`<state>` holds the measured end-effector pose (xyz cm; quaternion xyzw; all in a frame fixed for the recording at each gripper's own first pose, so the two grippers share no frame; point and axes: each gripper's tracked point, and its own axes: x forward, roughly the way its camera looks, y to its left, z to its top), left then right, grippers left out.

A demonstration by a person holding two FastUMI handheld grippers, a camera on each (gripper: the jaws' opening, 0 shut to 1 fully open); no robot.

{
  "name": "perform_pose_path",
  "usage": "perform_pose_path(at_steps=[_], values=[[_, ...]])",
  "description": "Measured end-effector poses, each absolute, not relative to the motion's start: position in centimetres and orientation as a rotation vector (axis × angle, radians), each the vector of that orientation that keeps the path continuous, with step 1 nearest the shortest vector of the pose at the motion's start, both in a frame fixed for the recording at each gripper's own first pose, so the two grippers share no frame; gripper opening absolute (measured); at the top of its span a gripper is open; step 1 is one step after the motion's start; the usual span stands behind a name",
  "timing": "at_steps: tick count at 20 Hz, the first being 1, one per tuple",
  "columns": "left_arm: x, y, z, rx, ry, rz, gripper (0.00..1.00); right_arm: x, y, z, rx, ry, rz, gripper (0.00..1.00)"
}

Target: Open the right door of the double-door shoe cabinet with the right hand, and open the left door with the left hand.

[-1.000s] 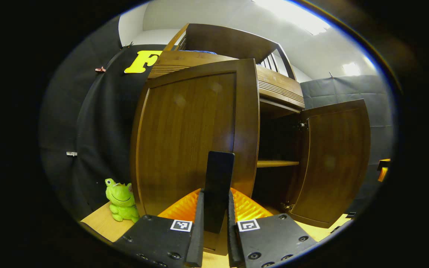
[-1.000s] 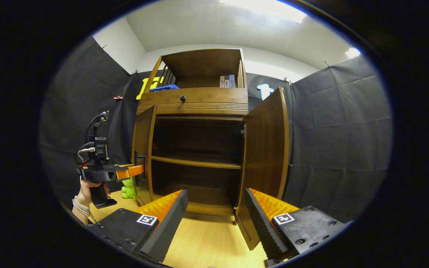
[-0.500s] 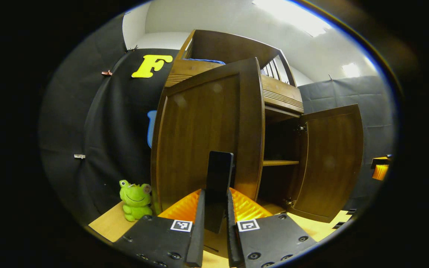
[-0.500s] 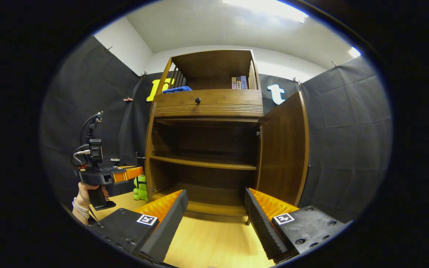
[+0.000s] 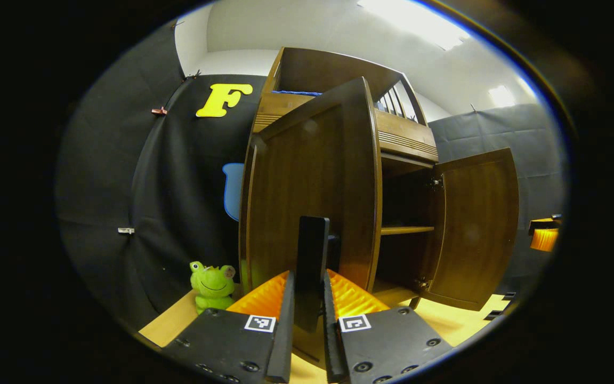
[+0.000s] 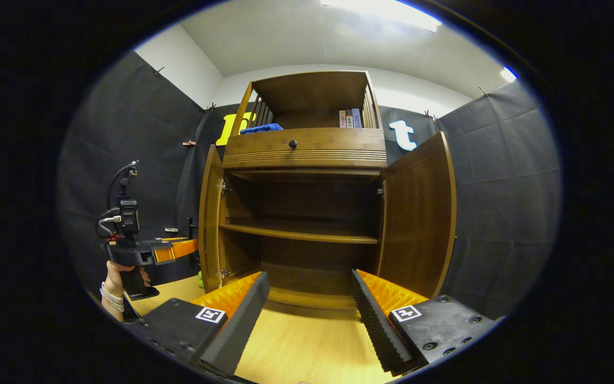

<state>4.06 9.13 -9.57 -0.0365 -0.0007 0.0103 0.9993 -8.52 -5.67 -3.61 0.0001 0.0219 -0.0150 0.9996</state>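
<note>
Black cloth walls close in a light wooden floor (image 6: 307, 346) where the shoe cabinet (image 6: 307, 152) stands. Its right door (image 6: 419, 213) is swung wide, the right gripper (image 6: 307, 314) spread and empty. The left gripper (image 5: 307, 304) clamps the left door's handle (image 5: 311, 266); the left door (image 5: 312, 192) looks nearly fully open.

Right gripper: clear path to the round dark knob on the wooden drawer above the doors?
Probably yes. The right gripper is open and faces the cabinet; nothing stands before the round dark knob, though it sits high.
</note>
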Motion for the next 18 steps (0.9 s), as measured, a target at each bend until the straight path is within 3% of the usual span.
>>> perform_pose_path(at_steps=[8, 15, 16, 18], values=[[2.2, 12.1, -9.6, -0.071, -0.004, 0.09, 0.22, -7.3, -5.1, -4.8, 0.018, 0.075, -0.02, 0.97], [0.3, 17.0, -9.8, -0.026, 0.005, 0.25, 0.22, -6.4, -3.9, -5.2, 0.058, 0.07, 0.002, 0.96], [0.1, 17.8, -9.8, -0.022, -0.001, 0.278, 0.1, -6.4, -4.1, -5.2, 0.061, 0.069, -0.005, 0.97], [-0.8, 19.4, -9.6, -0.03, -0.007, 0.319, 0.13, -6.2, -4.3, -5.2, 0.064, 0.07, -0.016, 0.96]])
